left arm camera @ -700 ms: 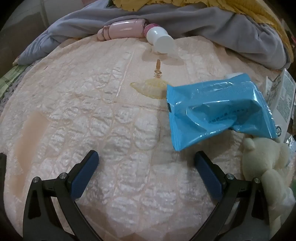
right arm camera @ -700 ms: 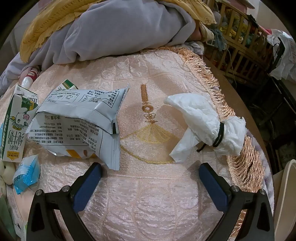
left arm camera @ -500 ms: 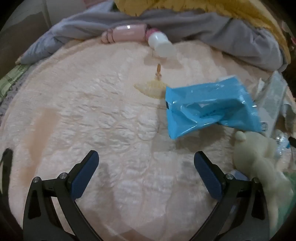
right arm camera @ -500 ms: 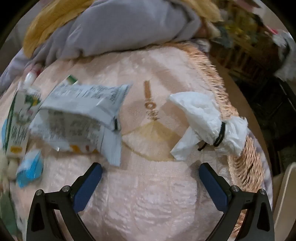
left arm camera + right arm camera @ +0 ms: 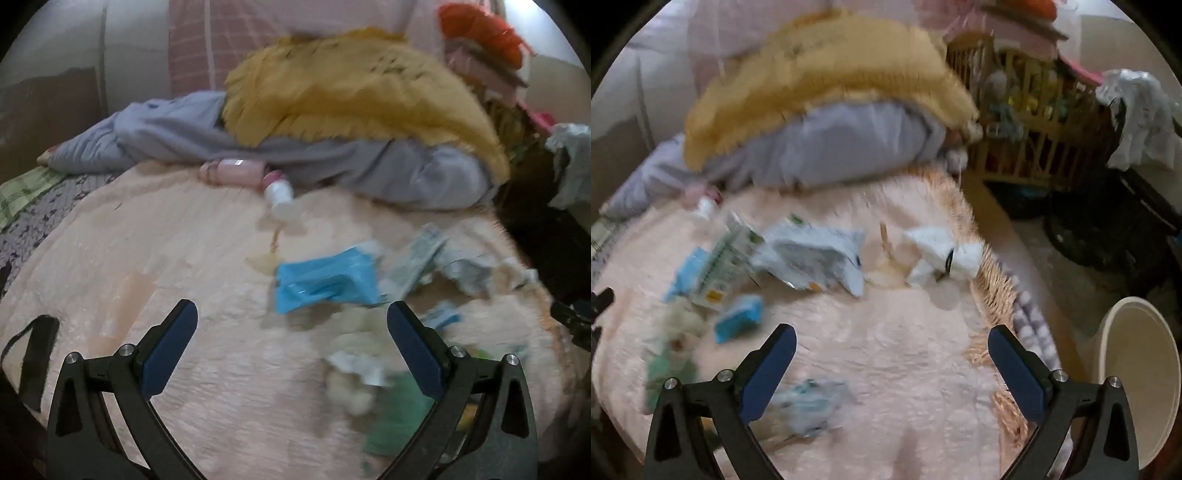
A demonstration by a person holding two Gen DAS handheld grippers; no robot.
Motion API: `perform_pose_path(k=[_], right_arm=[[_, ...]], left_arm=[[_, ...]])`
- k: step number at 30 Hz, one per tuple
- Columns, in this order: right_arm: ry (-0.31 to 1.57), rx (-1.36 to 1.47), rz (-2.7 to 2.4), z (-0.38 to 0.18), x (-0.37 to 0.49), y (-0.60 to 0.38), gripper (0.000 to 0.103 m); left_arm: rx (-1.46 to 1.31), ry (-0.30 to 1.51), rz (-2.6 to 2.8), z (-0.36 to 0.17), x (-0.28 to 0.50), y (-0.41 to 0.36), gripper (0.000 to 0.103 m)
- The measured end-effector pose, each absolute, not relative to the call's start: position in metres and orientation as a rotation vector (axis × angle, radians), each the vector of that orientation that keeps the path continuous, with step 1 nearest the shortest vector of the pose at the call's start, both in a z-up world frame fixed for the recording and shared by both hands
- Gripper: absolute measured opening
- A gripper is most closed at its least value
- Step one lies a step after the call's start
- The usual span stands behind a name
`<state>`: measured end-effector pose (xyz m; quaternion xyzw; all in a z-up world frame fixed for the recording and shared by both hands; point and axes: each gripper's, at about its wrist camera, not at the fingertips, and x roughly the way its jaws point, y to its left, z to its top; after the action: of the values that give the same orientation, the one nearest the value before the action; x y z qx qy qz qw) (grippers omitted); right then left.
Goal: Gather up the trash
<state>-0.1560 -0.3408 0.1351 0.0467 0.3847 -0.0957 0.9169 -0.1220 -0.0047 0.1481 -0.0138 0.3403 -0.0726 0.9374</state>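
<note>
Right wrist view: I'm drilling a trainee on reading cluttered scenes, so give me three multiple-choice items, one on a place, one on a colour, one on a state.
1. Where does the white tissue wad lie?
A. near the bedspread's fringed edge
B. inside the bin
C. on the yellow blanket

2. What colour are the gripper pads?
A. red
B. blue
C. white

3. How does the right gripper stand?
A. shut on the tissue wad
B. shut on a carton
C. open, holding nothing

Answers: 1 A, the wad rests on the bedspread beside the fringe. 2 B, both pads show dark blue. 3 C, the jaws stand wide apart with only bedspread between them.
</note>
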Motion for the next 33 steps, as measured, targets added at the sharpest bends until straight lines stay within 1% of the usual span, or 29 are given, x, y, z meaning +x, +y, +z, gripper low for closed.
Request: perform_pose_path(k=[3, 12, 22, 33], right_arm=[[0.72, 0.077, -0.2, 0.16, -0.168, -0.324, 0.103], [0.599, 0.064, -0.178, 0.193, -0.201, -0.303, 0.103], [0.544, 0.054, -0.161, 0.202, -0.217, -0.29, 0.103], [0.534, 0.048, -0.164, 0.207, -0.219, -0.286, 0.103]], left_arm=[[-0.049, 0.665, -0.182, 0.163, -0.137, -0.016, 0.102], [-0.006, 0.575, -0.224, 0.182, -0.168, -0.052, 0.102], [-0.003, 0.538, -0.253, 0.189, -0.181, -0.067, 0.102], [-0.003, 0.529, -0.255, 0.195, -0.181, -0.067, 0.102]])
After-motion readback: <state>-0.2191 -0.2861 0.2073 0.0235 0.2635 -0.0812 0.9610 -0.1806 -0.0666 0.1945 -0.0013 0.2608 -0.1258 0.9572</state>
